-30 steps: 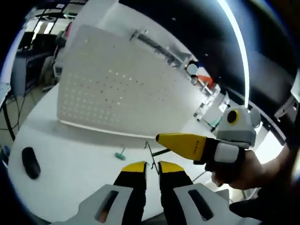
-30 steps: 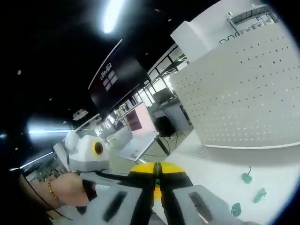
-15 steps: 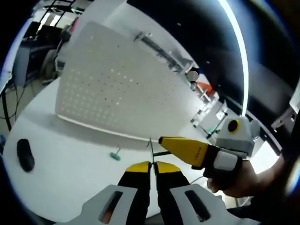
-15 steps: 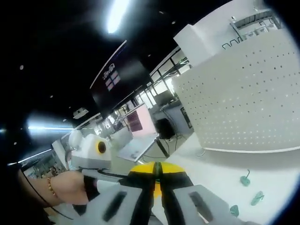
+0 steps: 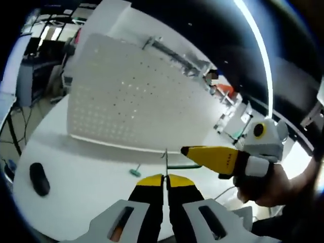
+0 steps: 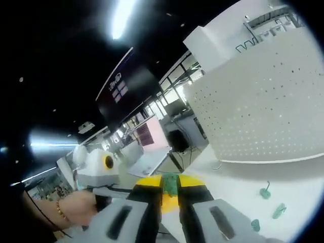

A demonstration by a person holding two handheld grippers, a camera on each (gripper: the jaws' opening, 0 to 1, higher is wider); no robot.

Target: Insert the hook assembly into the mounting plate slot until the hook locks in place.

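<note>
Right gripper view: right gripper (image 6: 170, 186) jaws grip the green hook (image 6: 170, 184) between their tips.

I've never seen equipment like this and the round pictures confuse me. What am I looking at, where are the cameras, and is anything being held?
No robot here: a person holds a hand-operated gripper in each hand, and a fisheye camera rides on each, looking along its yellow-tipped jaws.

In the left gripper view, the left gripper is pinched shut on a thin wire hook. The right gripper enters from the right, held by a hand.

In the right gripper view, the right gripper holds a small green piece between its jaws.

A white perforated board stands on the white table. On the table lie a dark mouse-like object and small green clips.
</note>
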